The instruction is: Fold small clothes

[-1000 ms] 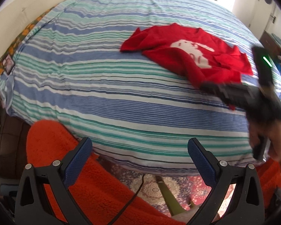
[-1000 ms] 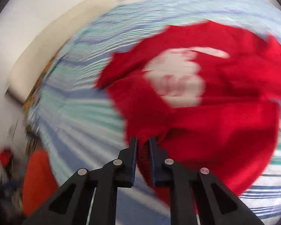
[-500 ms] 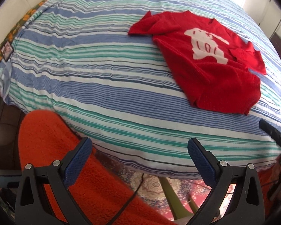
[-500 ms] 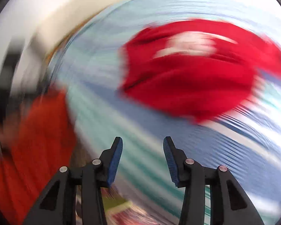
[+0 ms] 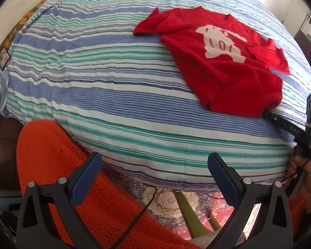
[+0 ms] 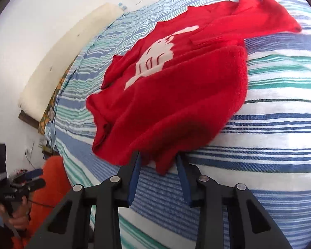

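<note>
A small red sweater [image 5: 224, 62] with a white figure on its front lies spread on the striped bed, right of the middle. It also shows in the right wrist view [image 6: 176, 91]. My left gripper [image 5: 154, 170] is open and empty, held off the bed's near edge. My right gripper [image 6: 158, 161] is open, its fingertips slid under the sweater's near hem, with cloth between the fingers. In the left wrist view the right gripper [image 5: 268, 115] reaches the hem's right corner.
The bed [image 5: 93, 72] has a blue, green and white striped cover. My orange fleece sleeve [image 5: 58, 161] is below its near edge. A patterned rug [image 5: 165, 203] and a green chair leg [image 5: 186, 209] are on the floor. A cream headboard [image 6: 68, 47] lines the wall.
My right gripper let go of the sweater, swung away and opened, then came back to the near hem. The sweater now lies flatter. My left gripper stayed open near the bed edge.
</note>
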Available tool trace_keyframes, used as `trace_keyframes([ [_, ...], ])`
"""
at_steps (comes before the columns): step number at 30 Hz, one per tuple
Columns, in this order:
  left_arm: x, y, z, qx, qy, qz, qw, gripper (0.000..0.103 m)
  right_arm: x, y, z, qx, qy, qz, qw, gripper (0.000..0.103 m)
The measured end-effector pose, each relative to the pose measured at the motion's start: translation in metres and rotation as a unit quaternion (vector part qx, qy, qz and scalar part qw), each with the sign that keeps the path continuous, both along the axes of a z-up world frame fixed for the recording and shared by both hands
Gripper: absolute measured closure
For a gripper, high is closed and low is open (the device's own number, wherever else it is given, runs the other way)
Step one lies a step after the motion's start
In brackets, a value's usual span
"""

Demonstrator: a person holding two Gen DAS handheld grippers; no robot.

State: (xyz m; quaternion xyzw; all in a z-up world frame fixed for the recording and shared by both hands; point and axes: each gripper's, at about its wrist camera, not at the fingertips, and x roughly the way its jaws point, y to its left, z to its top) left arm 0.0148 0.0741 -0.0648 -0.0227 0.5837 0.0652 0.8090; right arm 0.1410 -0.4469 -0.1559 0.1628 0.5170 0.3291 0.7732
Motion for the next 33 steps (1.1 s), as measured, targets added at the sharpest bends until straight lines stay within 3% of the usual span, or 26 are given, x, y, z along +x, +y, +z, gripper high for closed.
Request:
trace_keyframes([
  [1,0.001,0.002,-0.001,-0.001,0.004,0.002,1.0000,0.001,0.000,0.004,0.001,-0.021,0.000,0.007,1.000,0.093],
  [2,0.002,0.003,-0.002,-0.002,0.006,0.003,1.0000,0.001,-0.001,0.001,0.002,-0.029,0.003,0.011,1.000,0.098],
  [9,0.011,0.009,-0.003,-0.010,-0.003,0.011,0.9999,0.001,-0.054,-0.051,0.067,-0.044,-0.041,0.031,0.998,0.098],
  [12,0.033,-0.009,-0.006,-0.016,0.006,-0.018,0.9997,0.001,-0.068,-0.063,0.065,-0.096,-0.040,0.005,0.995,0.098],
  [15,0.072,-0.037,0.000,-0.018,-0.009,-0.051,0.9985,0.001,-0.067,-0.063,0.053,-0.088,-0.027,-0.017,0.996,0.098],
  [20,0.137,-0.061,-0.020,-0.038,-0.002,-0.028,0.9989,0.001,-0.065,-0.045,0.051,-0.122,-0.046,0.020,0.991,0.098],
  [22,0.152,-0.075,-0.042,-0.004,0.012,-0.034,0.9993,0.001,-0.067,-0.046,0.049,-0.125,-0.050,0.026,0.991,0.098],
  [23,0.157,-0.079,-0.058,0.050,0.030,-0.035,0.9977,0.001,-0.068,-0.048,0.048,-0.126,-0.049,0.026,0.990,0.098],
  [25,0.151,-0.063,-0.072,0.107,0.050,-0.006,0.9930,0.008,-0.069,-0.054,0.046,-0.121,-0.047,0.017,0.991,0.098],
  [28,0.116,0.005,-0.068,0.044,0.060,0.071,0.9947,0.008,-0.069,-0.065,0.050,-0.104,-0.049,-0.004,0.993,0.098],
  [31,0.075,0.071,-0.052,0.039,0.052,0.137,0.9884,0.008,-0.070,-0.072,0.051,-0.091,-0.046,-0.015,0.995,0.098],
  [33,0.054,0.098,-0.040,0.010,0.035,0.155,0.9872,0.008,-0.067,-0.071,0.050,-0.086,-0.041,-0.013,0.995,0.098],
])
